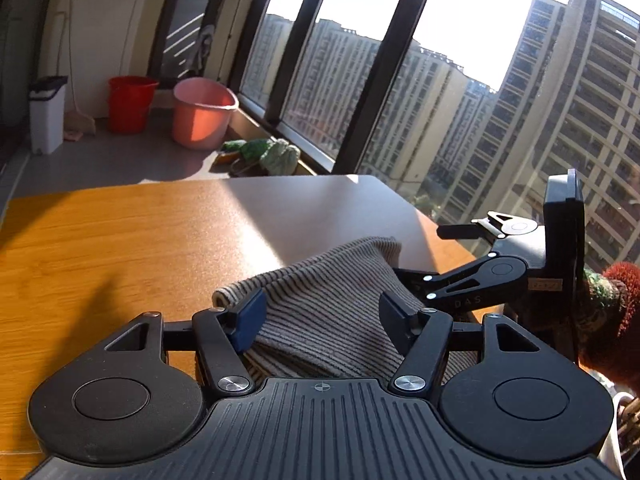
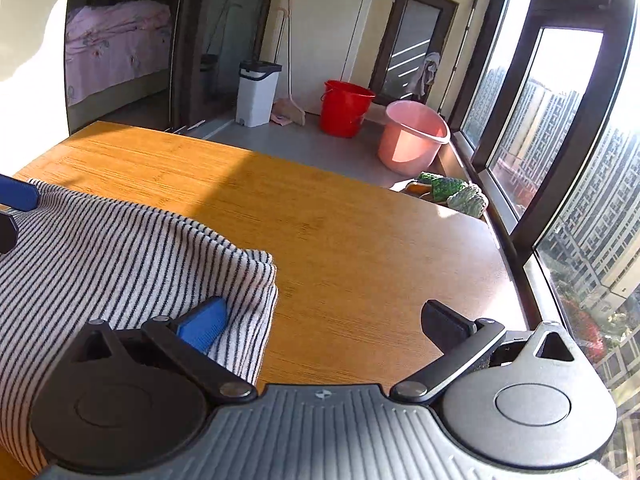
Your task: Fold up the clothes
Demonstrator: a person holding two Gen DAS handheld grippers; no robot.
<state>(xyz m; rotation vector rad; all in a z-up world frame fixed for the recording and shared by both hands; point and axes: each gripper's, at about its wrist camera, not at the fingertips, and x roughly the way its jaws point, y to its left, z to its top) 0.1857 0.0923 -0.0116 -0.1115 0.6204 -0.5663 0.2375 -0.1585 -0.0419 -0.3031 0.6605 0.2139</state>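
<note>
A grey-and-white striped garment (image 1: 320, 312) lies bunched on the wooden table (image 1: 120, 248). My left gripper (image 1: 322, 318) straddles it, with the cloth filling the gap between the blue pads (image 1: 250, 320); I see no pinch. In the right wrist view the same garment (image 2: 120, 264) covers the table's left part, folded edge to the right. My right gripper (image 2: 324, 322) stands wide open at that edge: its blue pad (image 2: 204, 324) rests over the cloth's corner and the other finger is over bare wood. One left-gripper pad (image 2: 18, 196) shows at the garment's far edge. The right gripper (image 1: 436, 256) sits just right of the cloth.
A window wall runs along the table's right side. On the floor beyond stand a pink tub (image 2: 412, 136), a red bucket (image 2: 346, 108), a white bin (image 2: 256, 92) and green potted plants (image 2: 452, 192). A red-and-green knitted item (image 1: 608, 300) sits at the right edge.
</note>
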